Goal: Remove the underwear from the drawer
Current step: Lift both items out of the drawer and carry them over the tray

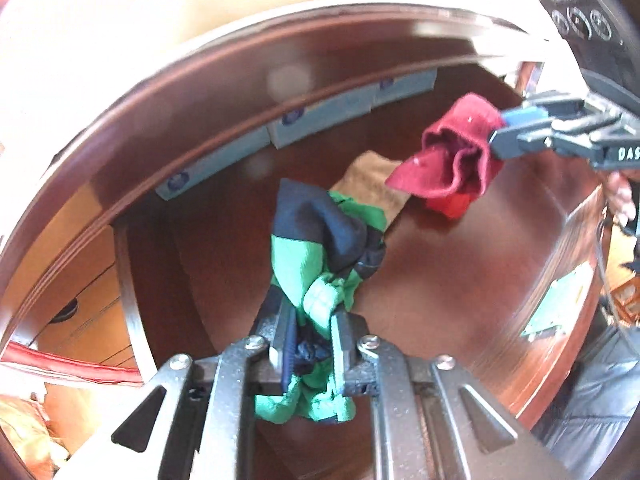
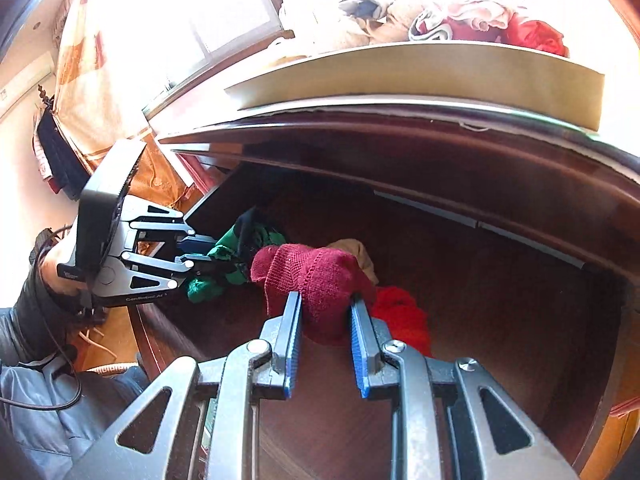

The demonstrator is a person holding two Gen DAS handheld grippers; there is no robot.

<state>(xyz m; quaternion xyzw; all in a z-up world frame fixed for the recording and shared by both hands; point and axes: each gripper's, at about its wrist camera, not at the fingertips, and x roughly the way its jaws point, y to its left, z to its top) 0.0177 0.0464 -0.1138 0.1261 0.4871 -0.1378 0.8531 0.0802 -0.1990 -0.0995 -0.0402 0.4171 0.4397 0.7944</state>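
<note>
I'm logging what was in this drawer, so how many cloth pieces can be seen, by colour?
Green and navy: 1, pinched in the left tongs
Maroon: 1, pinched in the right tongs
Bright red: 1, lying in the drawer
Tan: 1, lying in the drawer
Total: 4

We're looking at a room flooded with hard daylight, a bright window (image 2: 236,12) blowing out half the right wrist view, with an orange-and-cream patterned curtain (image 2: 104,92) hanging beside it. A dark reddish wooden cabinet (image 1: 168,92) has a glossy finish, and on its top sits a heap of clothes (image 2: 460,20). Dark garments (image 2: 60,160) hang on the pale wall (image 2: 20,200).
</note>
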